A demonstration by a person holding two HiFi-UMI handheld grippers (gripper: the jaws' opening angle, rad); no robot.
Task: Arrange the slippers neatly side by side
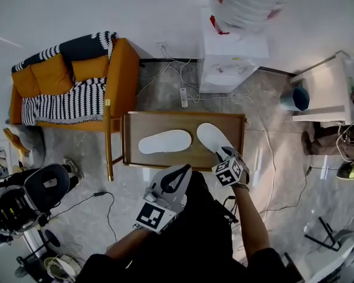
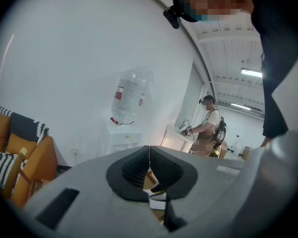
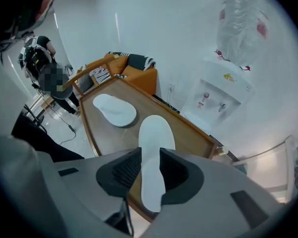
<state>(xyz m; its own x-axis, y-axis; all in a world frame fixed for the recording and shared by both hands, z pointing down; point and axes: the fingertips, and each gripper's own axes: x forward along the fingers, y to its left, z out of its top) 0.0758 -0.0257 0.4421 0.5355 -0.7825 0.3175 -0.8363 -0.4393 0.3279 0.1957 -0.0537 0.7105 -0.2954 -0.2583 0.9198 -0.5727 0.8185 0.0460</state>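
Toward 5 o'clock on the worktop (image 1: 186,157), my right tongs (image 1: 226,157) stood astride the heel of the angled slipper (image 1: 213,138). Its jaws were apart and the white sole lay in the gap between them. As far as I could judge, the pads were not pressing on it. The slipper rested flat on the wood, its toe pointing to about 11 o'clock, so it needed no holding there. Its heel sat at the near rim, I think because that was the end easiest to reach. The crosswise slipper (image 1: 165,141) lay well apart at the 9 o'clock side, along the 9-to-3 line, so the pair was not yet side by side.

My right forearm reached forward from 6 o'clock, wrist low, marker cube up. My left tongs (image 1: 176,178) were drawn back near my body, short of the worktop. They were closed on nothing and tipped up toward the far wall, probably to keep out of the way.
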